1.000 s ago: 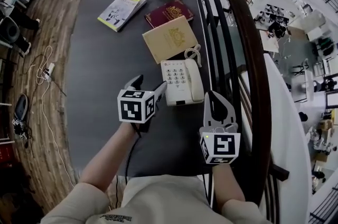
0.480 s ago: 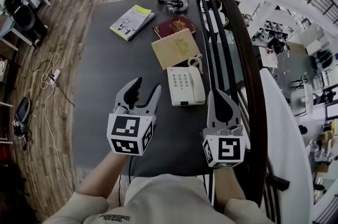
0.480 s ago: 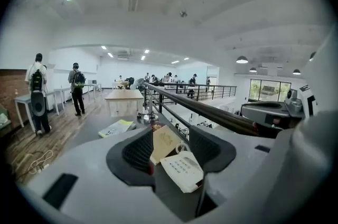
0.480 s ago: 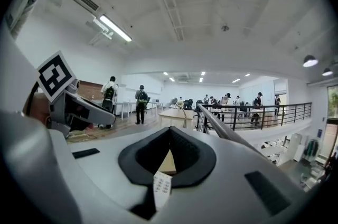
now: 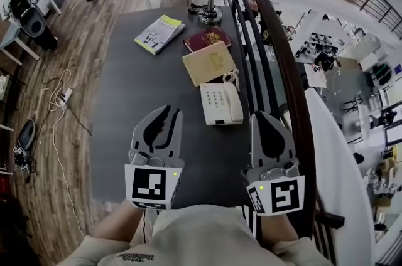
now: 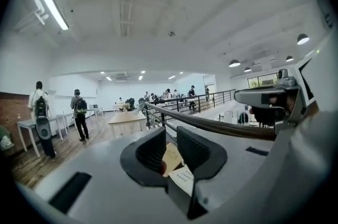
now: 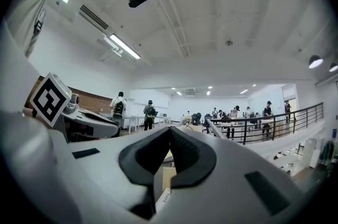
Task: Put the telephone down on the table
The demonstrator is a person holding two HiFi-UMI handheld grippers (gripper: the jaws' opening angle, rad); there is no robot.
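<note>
Head view shows the telephone (image 5: 221, 103) lying flat on the dark table (image 5: 125, 89), handset in its cradle, close to the table's right edge beside the railing (image 5: 276, 51), so the put-down looks done. Both tools hang near the person, well apart from it. The left gripper (image 5: 167, 114) is closing its jaws on nothing; its own view shows only a narrow gap with the far desk items behind it. The right gripper (image 5: 264, 120) is clenched tip to tip and empty too. The risk now is disturbance, not dropping. The phone sits near the right edge, and the right gripper is the tool on that side, so a careless sweep toward the far side could knock the handset off its cradle or push the set toward the rail. The coiled cord (image 5: 231, 78) bunches at the phone's far end, just beside the beige book (image 5: 209, 63). A jaw tip that snags it would likely drag the phone along.
</note>
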